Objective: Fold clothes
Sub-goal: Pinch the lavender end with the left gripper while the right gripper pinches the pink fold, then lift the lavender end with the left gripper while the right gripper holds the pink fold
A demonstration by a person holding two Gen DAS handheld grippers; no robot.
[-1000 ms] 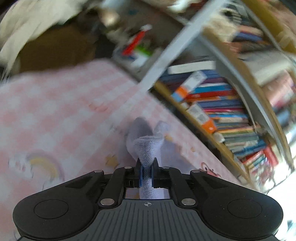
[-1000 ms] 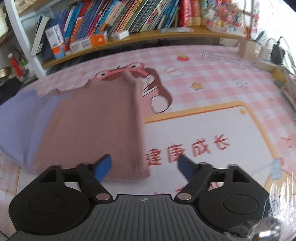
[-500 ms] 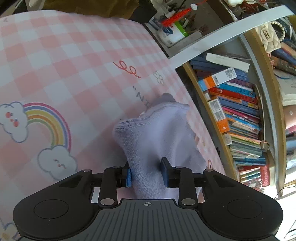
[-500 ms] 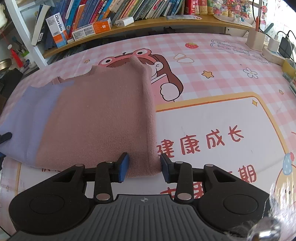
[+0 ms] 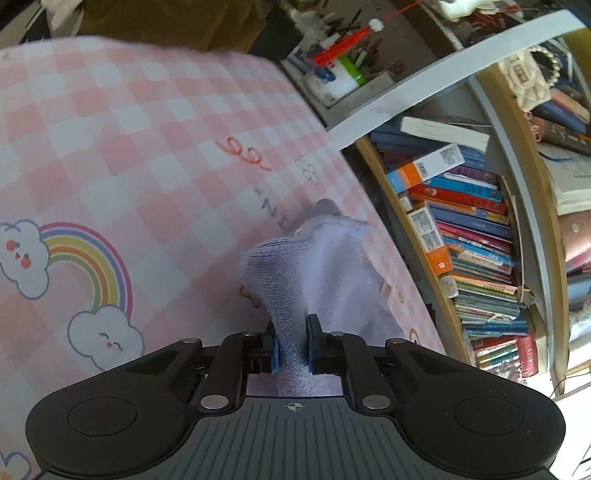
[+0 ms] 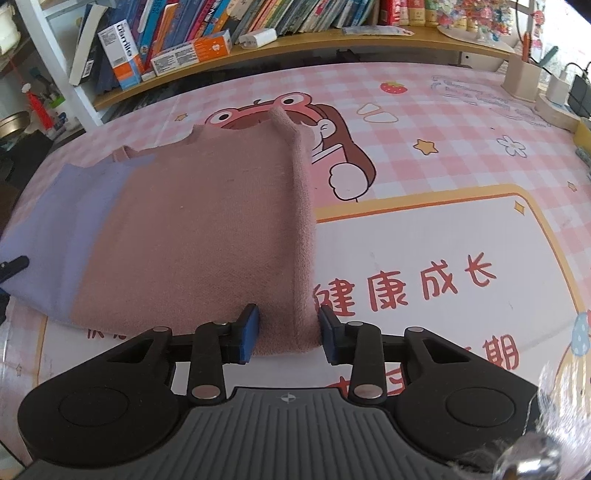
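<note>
Filling bookshelf [image 6: 332, 40], books [image 6: 258, 14], boxes [image 6: 192, 51]

Left gripper [image 5: 292, 345] went from clamped on a thin bunch of the lilac sleeve [image 5: 314, 266] to spread around it, then its jaws were closing on the cloth again; sleeve end came down onto the pink checked mat [image 5: 147, 147]; right gripper [image 6: 288, 328] narrowed from wide apart to pads against the sweater's [image 6: 207, 236] folded near corner.
</note>
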